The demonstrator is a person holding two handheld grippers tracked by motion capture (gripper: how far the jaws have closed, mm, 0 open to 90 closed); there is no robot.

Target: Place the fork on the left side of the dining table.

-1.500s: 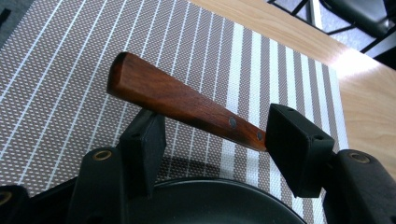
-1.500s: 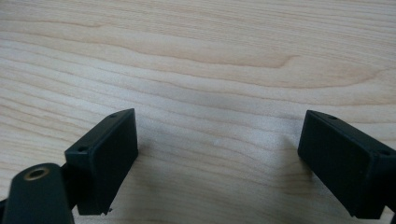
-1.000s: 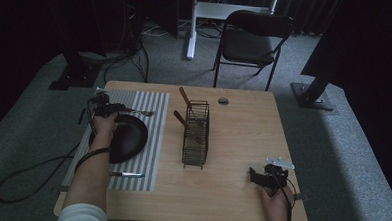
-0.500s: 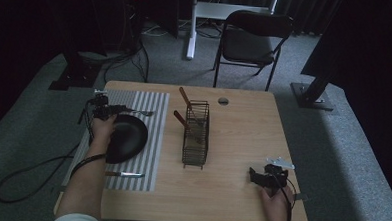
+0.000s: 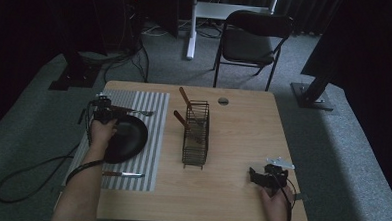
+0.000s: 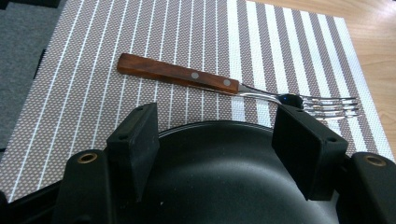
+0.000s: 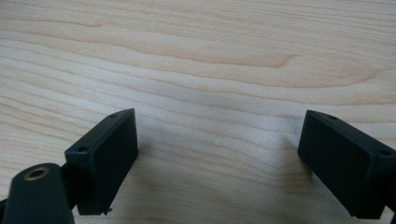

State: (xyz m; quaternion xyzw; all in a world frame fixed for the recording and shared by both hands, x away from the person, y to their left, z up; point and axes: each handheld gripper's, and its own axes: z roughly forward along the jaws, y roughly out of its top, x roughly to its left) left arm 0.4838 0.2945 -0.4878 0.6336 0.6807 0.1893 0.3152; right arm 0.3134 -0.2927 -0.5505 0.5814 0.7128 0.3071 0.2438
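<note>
A black plate (image 5: 127,137) lies on a striped placemat (image 5: 152,138) at the table's left. My left gripper (image 5: 105,111) hovers over the plate's far rim (image 6: 219,140), open, with nothing between its jaws (image 6: 217,128). Just beyond it a wooden-handled fork (image 6: 177,77) lies flat on the mat, tines to the right (image 5: 134,111). A knife (image 5: 123,174) rests on the near edge of the mat. At the near right corner my right gripper (image 5: 255,175) sits low over bare wood, open and empty (image 7: 217,140).
A black wire basket (image 5: 195,135) stands mid-table with wooden-handled utensils leaning in it. A small round grommet (image 5: 223,100) sits in the tabletop behind it. A chair (image 5: 252,38) stands beyond the far edge. A cable (image 5: 26,178) trails off the left side.
My left hand has drawn back slightly toward the plate, away from the fork. The right gripper has not moved.
</note>
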